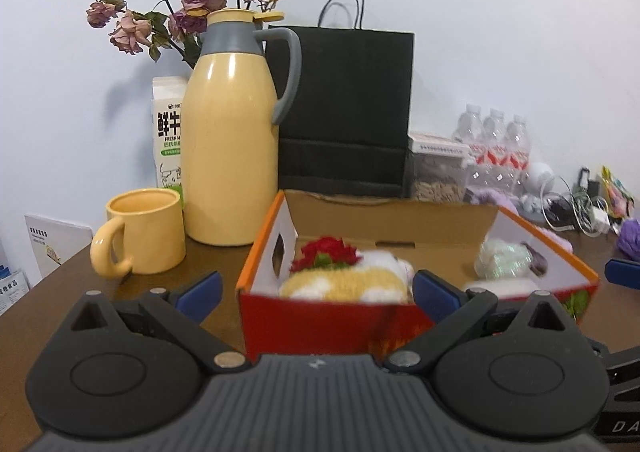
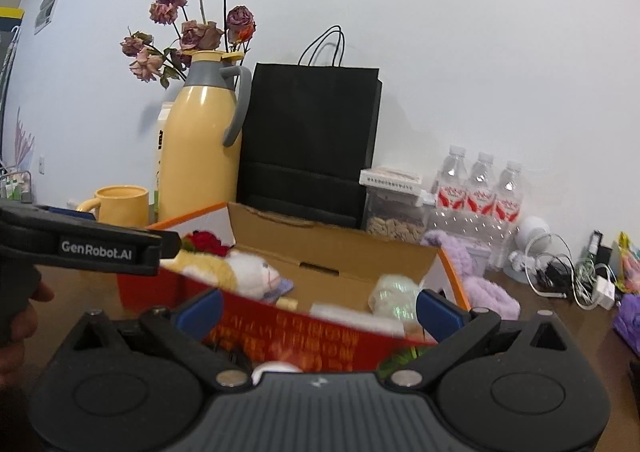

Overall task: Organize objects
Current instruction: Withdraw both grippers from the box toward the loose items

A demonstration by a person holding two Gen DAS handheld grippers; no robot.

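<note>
On the brown table [image 1: 208, 264], our left gripper [image 1: 316, 288] and right gripper [image 2: 318, 310], both wide open and empty, faced the red box [image 1: 332, 320] straight ahead, the left nearer its plush toy [image 1: 348, 284].

The milk carton [image 1: 166, 135] stands half hidden behind the yellow flask [image 1: 230, 139], and the red box's [image 1: 328, 322] near wall blurs at lower centre.

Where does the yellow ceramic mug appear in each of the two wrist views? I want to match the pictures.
Left wrist view: the yellow ceramic mug stands at lower left, handle toward the camera, beside the tall yellow thermos jug.
Right wrist view: it is at far left, partly hidden behind the left claw's black body.
Shared landmark: the black paper bag just right of the jug.
</note>
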